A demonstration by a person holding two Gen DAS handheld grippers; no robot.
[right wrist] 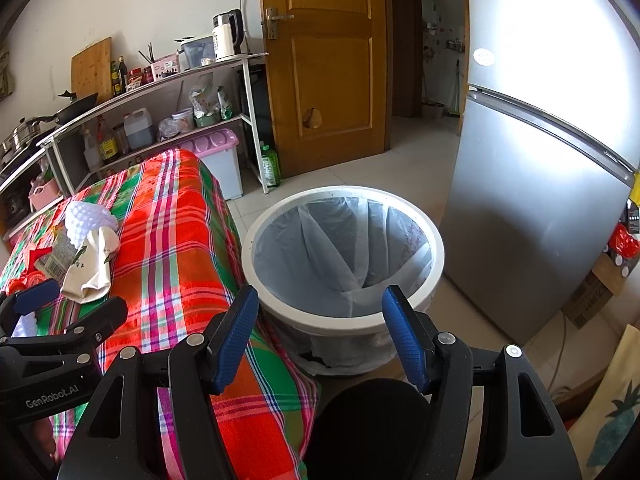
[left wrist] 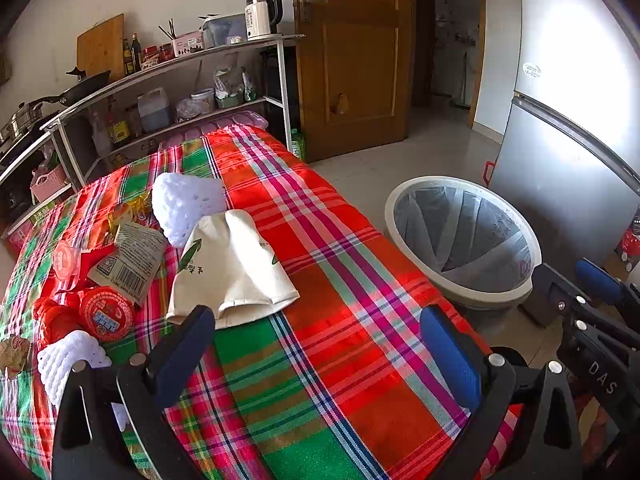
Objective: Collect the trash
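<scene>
Trash lies on a plaid cloth [left wrist: 320,280]: a cream paper bag [left wrist: 236,268], a barcode wrapper [left wrist: 132,260], a red round lid [left wrist: 106,314], white foam netting [left wrist: 186,204] and red wrappers at the left. My left gripper [left wrist: 316,344] is open over the cloth, its left finger close to the paper bag's near edge, nothing held. A white bin with a grey liner [right wrist: 344,252] stands on the floor right of the cloth. My right gripper [right wrist: 320,328] is open and empty just before the bin's near rim. The paper bag [right wrist: 92,268] also shows at the left there.
A metal shelf [left wrist: 180,64] with a kettle, bottles and pans runs along the back wall. A wooden door [left wrist: 352,52] stands behind, a silver fridge [right wrist: 540,184] right of the bin. A pink-lidded box [right wrist: 220,160] and green bottle sit past the cloth's end. Tiled floor lies around the bin.
</scene>
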